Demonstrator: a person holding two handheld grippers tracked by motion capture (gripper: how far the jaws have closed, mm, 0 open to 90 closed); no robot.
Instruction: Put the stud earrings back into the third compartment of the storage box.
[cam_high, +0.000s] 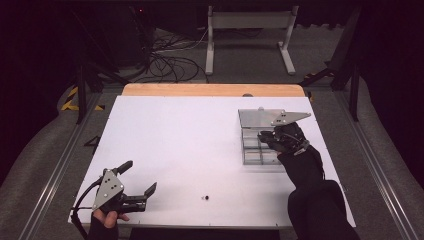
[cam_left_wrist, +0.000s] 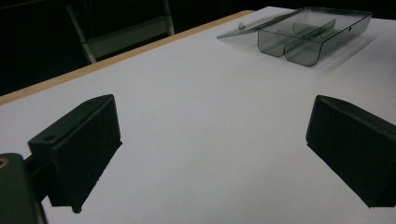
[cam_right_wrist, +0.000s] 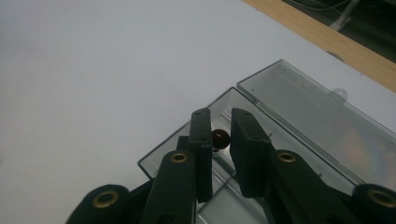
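A clear plastic compartment box (cam_high: 252, 150) lies at the right of the white table (cam_high: 175, 140), its lid (cam_high: 255, 117) folded open toward the far side. My right gripper (cam_high: 265, 136) hovers over the box. In the right gripper view its jaws (cam_right_wrist: 220, 116) stand almost together on a small dark red bead (cam_right_wrist: 220, 138), above a compartment of the box (cam_right_wrist: 159, 161). My left gripper (cam_high: 140, 176) rests near the front left corner, open and with nothing in it (cam_left_wrist: 212, 126). Another small dark bead (cam_high: 205, 198) lies on the table near the front edge.
The table's far edge is a wooden strip (cam_high: 212, 90). Beyond it a white metal stand (cam_high: 247, 30) and loose cables (cam_high: 170, 62) sit on the floor. From the left gripper view the box (cam_left_wrist: 308, 37) lies far off.
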